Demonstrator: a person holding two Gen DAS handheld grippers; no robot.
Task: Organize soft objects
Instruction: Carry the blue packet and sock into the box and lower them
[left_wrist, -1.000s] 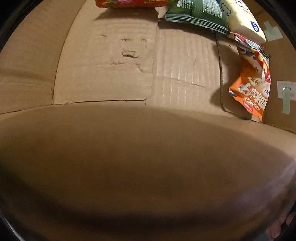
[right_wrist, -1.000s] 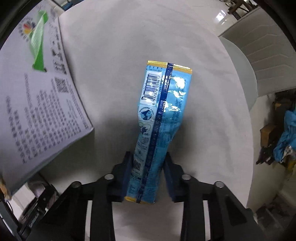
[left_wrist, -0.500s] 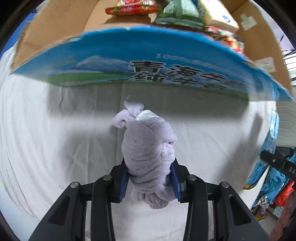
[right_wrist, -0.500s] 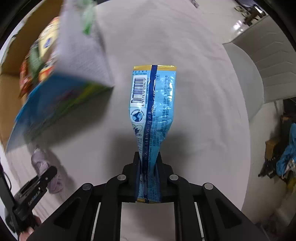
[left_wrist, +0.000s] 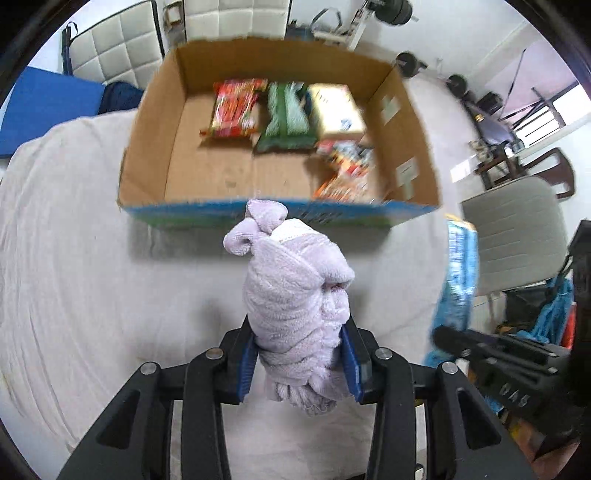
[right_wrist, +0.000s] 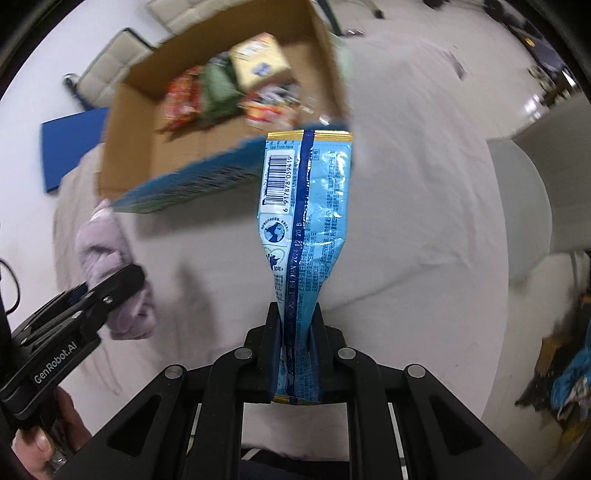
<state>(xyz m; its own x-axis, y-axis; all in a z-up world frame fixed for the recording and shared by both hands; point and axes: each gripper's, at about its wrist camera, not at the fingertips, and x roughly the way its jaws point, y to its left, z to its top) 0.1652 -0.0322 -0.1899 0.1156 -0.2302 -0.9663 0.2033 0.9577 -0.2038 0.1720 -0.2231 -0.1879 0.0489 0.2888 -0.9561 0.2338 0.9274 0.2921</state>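
Observation:
My left gripper (left_wrist: 299, 354) is shut on a rolled lilac towel (left_wrist: 295, 288), held above the white cloth in front of the cardboard box (left_wrist: 147, 158). My right gripper (right_wrist: 297, 332) is shut on the lower end of a light blue snack packet (right_wrist: 304, 206), held upright above the cloth to the right of the box (right_wrist: 125, 147). The towel (right_wrist: 107, 251) and left gripper (right_wrist: 110, 291) also show at the left of the right wrist view. The blue packet (left_wrist: 458, 277) shows at the right of the left wrist view.
The box holds a red packet (left_wrist: 234, 107), a green packet (left_wrist: 286, 118), a yellow pack (left_wrist: 336, 110) and an orange packet (left_wrist: 343, 181) along its far and right sides. A grey chair (left_wrist: 517, 229) stands to the right. A blue mat (left_wrist: 48, 107) lies at far left.
Both grippers have risen and pulled back from the box, so the whole box interior now shows from above. The right gripper has closed tight on the packet. The left keeps the towel.

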